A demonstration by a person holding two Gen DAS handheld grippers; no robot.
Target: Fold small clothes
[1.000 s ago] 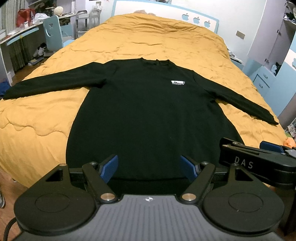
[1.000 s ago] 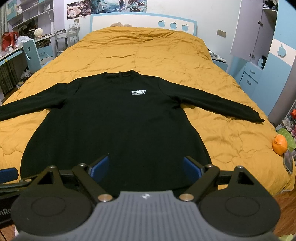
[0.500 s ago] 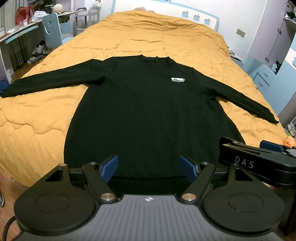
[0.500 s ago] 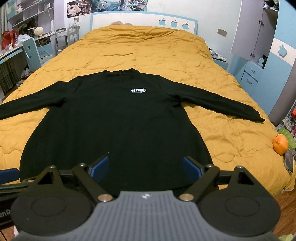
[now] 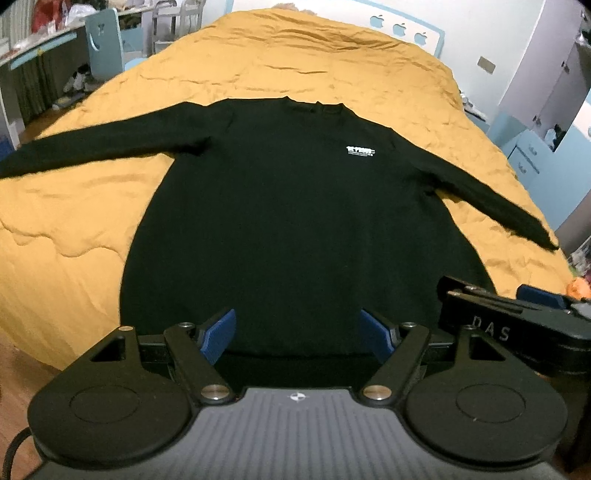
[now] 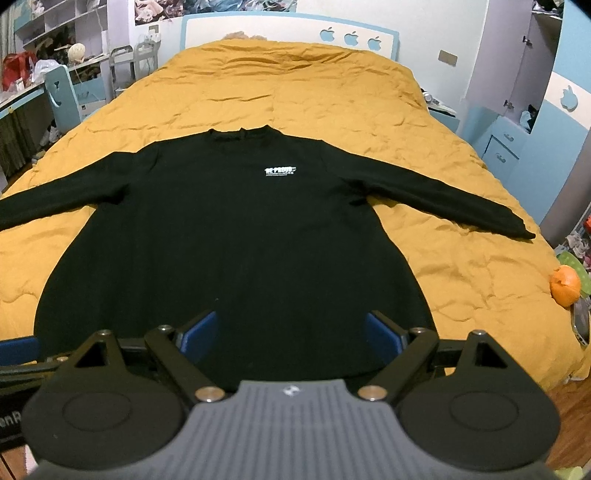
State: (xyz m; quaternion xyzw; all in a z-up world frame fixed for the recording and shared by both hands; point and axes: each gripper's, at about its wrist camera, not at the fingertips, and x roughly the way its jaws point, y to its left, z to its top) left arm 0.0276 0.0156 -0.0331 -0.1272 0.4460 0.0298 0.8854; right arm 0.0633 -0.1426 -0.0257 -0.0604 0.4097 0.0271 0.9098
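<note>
A black long-sleeved sweater (image 5: 295, 229) (image 6: 236, 251) with a small white chest logo lies flat, front up, on the orange quilt (image 5: 74, 221), both sleeves spread out sideways. Its hem hangs at the near bed edge. My left gripper (image 5: 299, 334) hovers open just before the hem, nothing between its blue pads. My right gripper (image 6: 290, 338) is open too, above the hem, empty. Part of the right gripper's body shows at the right edge of the left wrist view (image 5: 517, 325).
The quilt (image 6: 332, 96) covers a wide bed with a blue and white headboard (image 6: 288, 33). A desk and blue chair (image 6: 62, 96) stand left. Blue drawers (image 6: 506, 147) stand right. An orange fruit (image 6: 564, 282) sits near the bed's right corner. Wood floor lies below.
Both grippers have drifted a little forward and lower toward the sweater's hem; the sweater looks slightly larger. Jaws stayed open and the sweater has not moved.
</note>
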